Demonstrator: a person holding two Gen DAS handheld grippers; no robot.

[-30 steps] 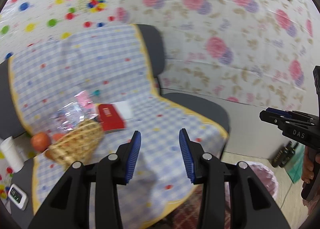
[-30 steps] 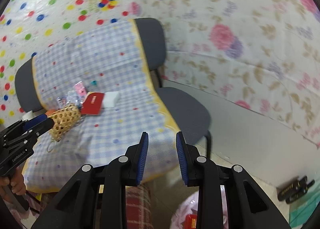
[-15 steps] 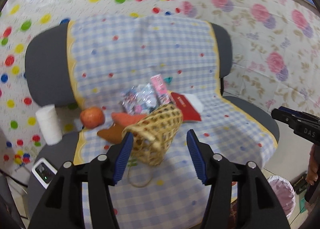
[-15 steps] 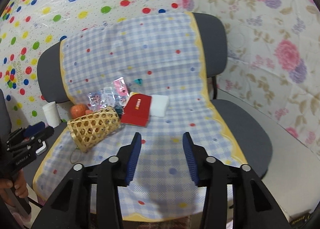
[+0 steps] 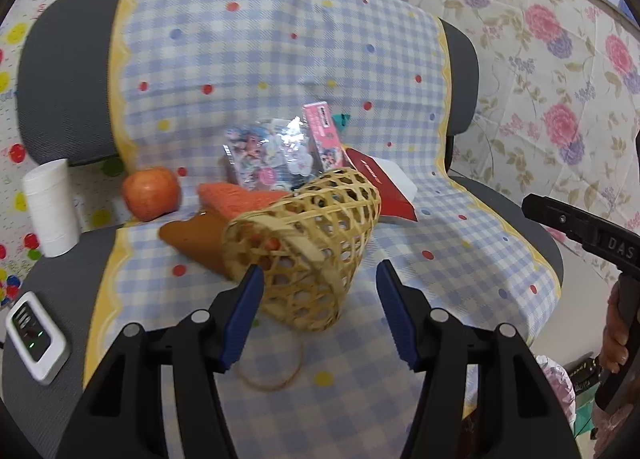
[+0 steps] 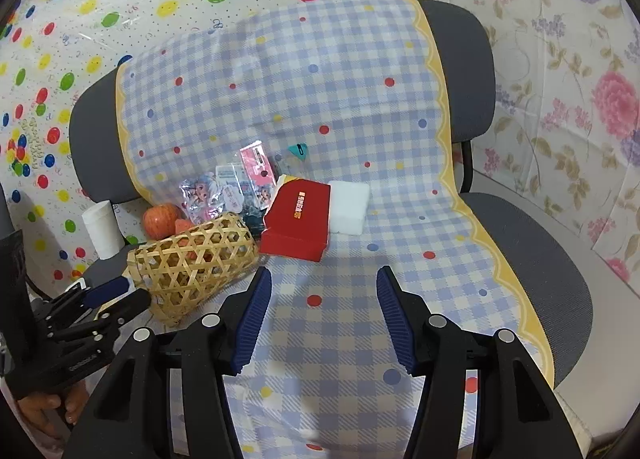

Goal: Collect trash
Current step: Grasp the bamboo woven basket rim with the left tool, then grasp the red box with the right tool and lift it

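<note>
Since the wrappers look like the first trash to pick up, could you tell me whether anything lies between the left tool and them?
Yes. The woven basket, lying on its side, sits directly between the open left tool and the shiny wrappers behind it. An orange cloth lies beside the basket, also in front of the wrappers.

the woven basket (image 5: 308, 243) lies on its side and hides part of the orange things behind it. what is inside it is not clear. the pink bag (image 5: 554, 383) is cut off behind the left gripper's finger.
</note>
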